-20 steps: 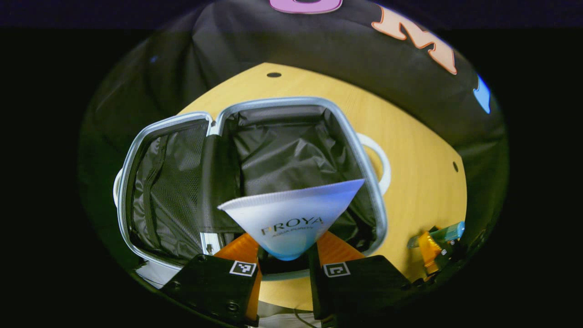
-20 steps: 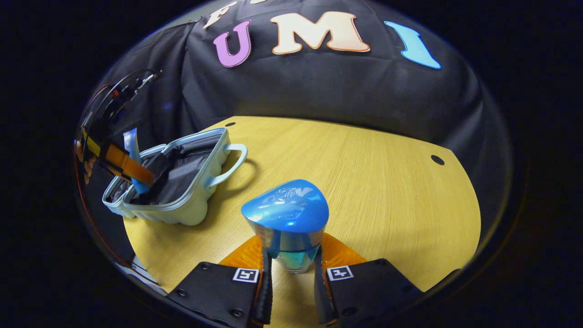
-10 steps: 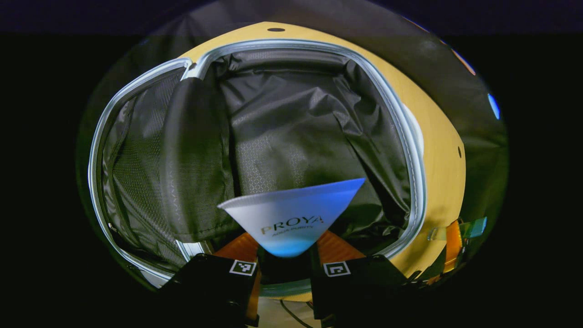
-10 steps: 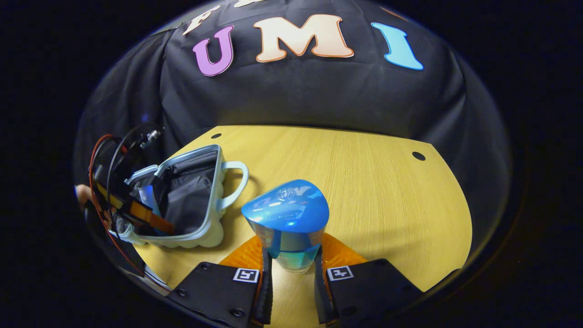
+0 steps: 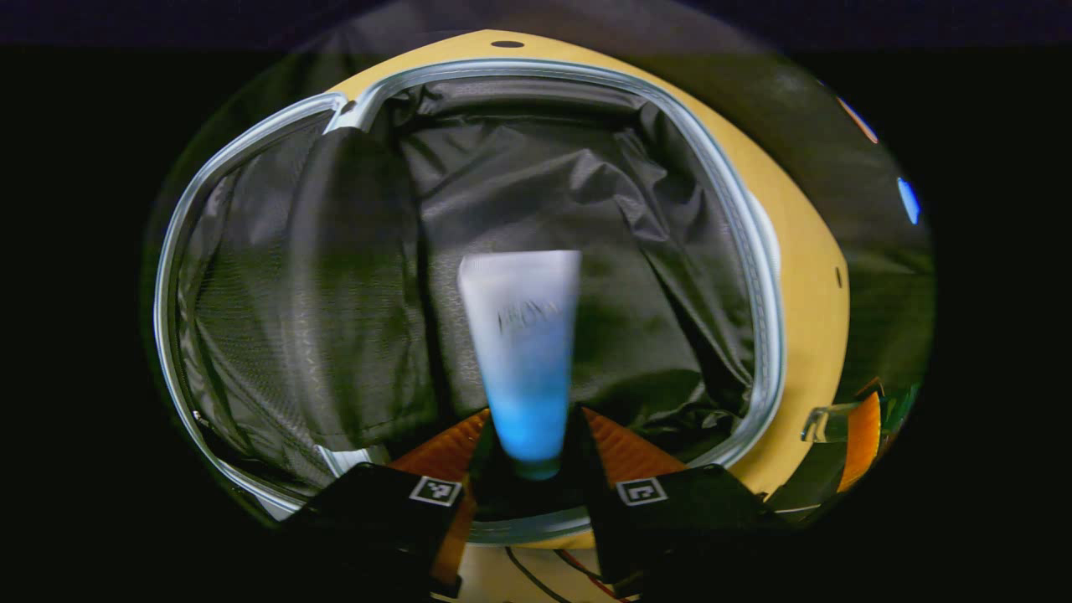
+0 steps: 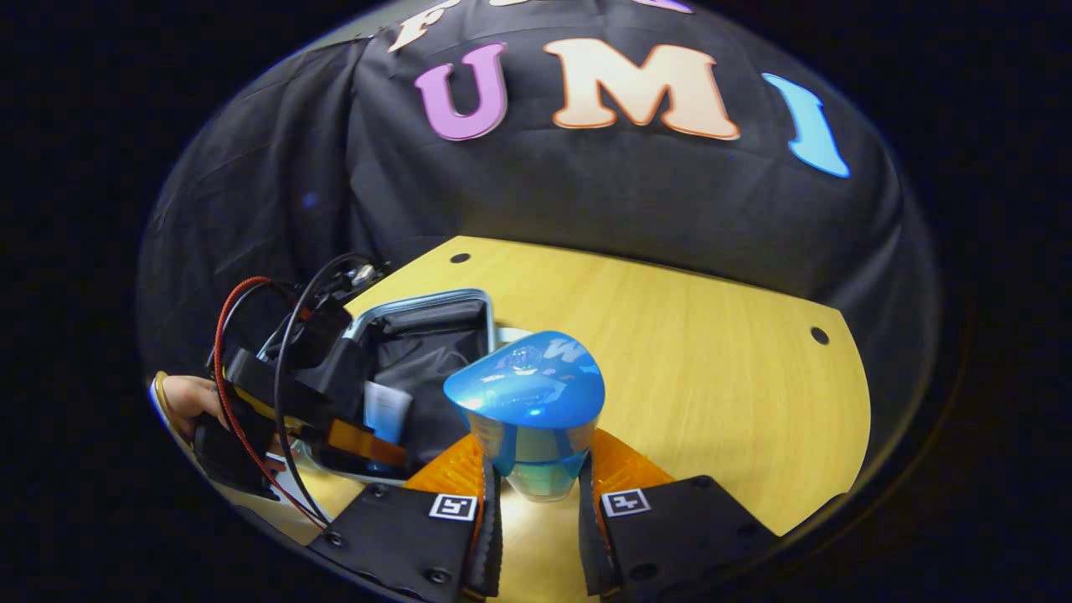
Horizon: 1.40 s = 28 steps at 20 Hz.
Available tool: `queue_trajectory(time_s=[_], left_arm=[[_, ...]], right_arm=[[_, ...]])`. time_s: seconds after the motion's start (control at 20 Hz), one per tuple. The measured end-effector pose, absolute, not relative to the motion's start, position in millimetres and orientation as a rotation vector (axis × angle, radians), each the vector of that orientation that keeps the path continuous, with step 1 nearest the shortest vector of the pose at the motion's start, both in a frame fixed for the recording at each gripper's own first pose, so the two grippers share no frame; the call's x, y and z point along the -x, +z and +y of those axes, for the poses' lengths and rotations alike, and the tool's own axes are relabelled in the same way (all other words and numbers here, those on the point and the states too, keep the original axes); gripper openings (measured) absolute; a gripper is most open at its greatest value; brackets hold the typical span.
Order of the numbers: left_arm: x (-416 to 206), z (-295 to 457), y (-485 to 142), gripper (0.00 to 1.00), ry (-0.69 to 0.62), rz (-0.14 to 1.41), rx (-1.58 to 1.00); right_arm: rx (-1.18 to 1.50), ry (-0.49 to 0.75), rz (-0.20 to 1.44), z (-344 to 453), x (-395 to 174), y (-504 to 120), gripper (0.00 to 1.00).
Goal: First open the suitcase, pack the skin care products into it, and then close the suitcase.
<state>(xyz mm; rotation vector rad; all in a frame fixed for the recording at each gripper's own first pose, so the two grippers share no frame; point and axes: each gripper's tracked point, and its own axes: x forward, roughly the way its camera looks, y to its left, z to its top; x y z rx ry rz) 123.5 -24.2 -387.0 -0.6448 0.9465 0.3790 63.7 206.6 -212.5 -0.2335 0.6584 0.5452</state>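
We've got the suitcase (image 5: 758,276) lying open on the table (image 6: 712,368), its pale rim ringing the dark lining with loads of free room inside. Our left gripper (image 5: 526,469) points down into the right half with its fingers spread, and the tube (image 5: 521,352) sits loose between them, blurred, so we can't tell if it's touching the lining. Our right gripper (image 6: 536,494) hangs just beside the case, fingers clamped on the blue-capped bottle (image 6: 528,402). A hand (image 6: 188,398) holds the left gripper there.

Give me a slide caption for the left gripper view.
White-and-blue tube, blurred, between the left tool's parted fingers above the open suitcase's dark lining.
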Motion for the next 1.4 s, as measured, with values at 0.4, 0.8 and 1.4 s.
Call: queue_trajectory(time_s=[0.4,0.8,1.4], left_arm=[[-94,-24,-345,0.94,0.363,0.858,0.658],[-48,11,-325,0.96,0.447,0.766,0.733],[50,86,-274,0.98,0.594,0.635,0.855]], right_arm=[[0.345,0.745,0.724,280,-48,-237,0.40],[0.410,0.768,0.877,286,-32,-282,0.36],[0.462,0.701,0.986,286,-41,-328,0.37]])
